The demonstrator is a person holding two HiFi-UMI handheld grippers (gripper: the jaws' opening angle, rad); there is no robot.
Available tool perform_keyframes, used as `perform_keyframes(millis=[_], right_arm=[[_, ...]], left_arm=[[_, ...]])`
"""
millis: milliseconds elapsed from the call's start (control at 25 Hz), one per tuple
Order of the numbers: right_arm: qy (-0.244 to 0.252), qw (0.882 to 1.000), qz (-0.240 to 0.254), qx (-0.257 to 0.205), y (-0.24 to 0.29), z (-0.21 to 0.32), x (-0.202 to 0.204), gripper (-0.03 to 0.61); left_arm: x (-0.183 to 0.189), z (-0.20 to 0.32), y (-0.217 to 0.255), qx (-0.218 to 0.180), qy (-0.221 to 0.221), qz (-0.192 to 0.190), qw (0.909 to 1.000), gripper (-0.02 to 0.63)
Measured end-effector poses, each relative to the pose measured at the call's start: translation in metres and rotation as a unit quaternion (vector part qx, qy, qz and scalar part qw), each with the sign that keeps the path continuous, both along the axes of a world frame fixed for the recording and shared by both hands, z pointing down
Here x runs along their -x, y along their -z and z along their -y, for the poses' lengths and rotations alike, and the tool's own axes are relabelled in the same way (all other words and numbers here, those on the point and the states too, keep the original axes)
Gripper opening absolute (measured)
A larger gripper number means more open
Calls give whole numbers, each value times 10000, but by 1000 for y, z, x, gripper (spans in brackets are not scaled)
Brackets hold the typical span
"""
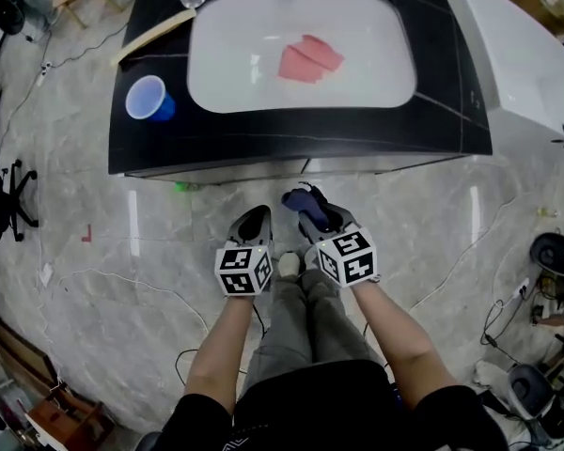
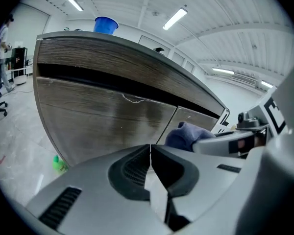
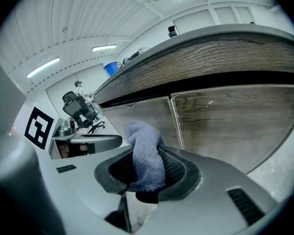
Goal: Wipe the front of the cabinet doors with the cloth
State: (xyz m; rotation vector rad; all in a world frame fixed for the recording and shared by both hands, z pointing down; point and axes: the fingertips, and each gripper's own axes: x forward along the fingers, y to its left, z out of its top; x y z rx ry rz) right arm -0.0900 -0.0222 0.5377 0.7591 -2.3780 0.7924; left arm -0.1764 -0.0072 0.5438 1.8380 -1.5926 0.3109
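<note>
Bare forearms reach down in the head view to two marker-cubed tools held side by side, low over the grey marbled floor (image 1: 122, 280). On the person's right, the right gripper (image 3: 146, 173) has its ribbed grey jaws clamped on a blue-grey terry cloth (image 3: 146, 155). Its nubbly folds are bunched into a thick roll that rises above the jaws and flops to one side. Beside it, the left gripper (image 2: 150, 155) has its jaws pressed together with nothing between them. From the head view, the cloth (image 1: 303, 198) is only a dark blue wad at the right gripper's (image 1: 310, 212) tip, just short of the cabinet's foot, with the left gripper (image 1: 256, 219) level alongside. Only the gripper views show the dark brown wood-grain cabinet doors (image 3: 235, 126), two flat panels meeting at a thin vertical seam under a black recess. The left gripper view places the cloth (image 2: 183, 133) in front of that seam and the doors (image 2: 98, 121). Overhead, the doors shrink to a sliver beneath a black countertop (image 1: 150, 148) with a white oval inset. A pink folded sheet (image 1: 310, 61) lies on the inset, unseen from below. A blue plastic cup (image 1: 148, 99) on the top appears in every view, and a small green object (image 2: 60, 164) lies on the floor by the cabinet's base.
</note>
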Motion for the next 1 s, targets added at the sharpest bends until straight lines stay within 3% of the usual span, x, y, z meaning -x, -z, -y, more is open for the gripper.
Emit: perform_keyframes(millis=[480, 720, 1000], right_arm=[[-232, 9991, -207, -285, 13, 21, 8, 117], [-444, 9985, 13, -309, 12, 41, -1, 118], [-422, 9980, 215, -426, 14, 73, -22, 117]], left_arm=[[23, 0, -3, -58, -175, -83, 9998, 15], [11, 3, -8, -28, -272, 5, 9996, 15], [-10, 16, 0, -67, -19, 132, 9999, 15]])
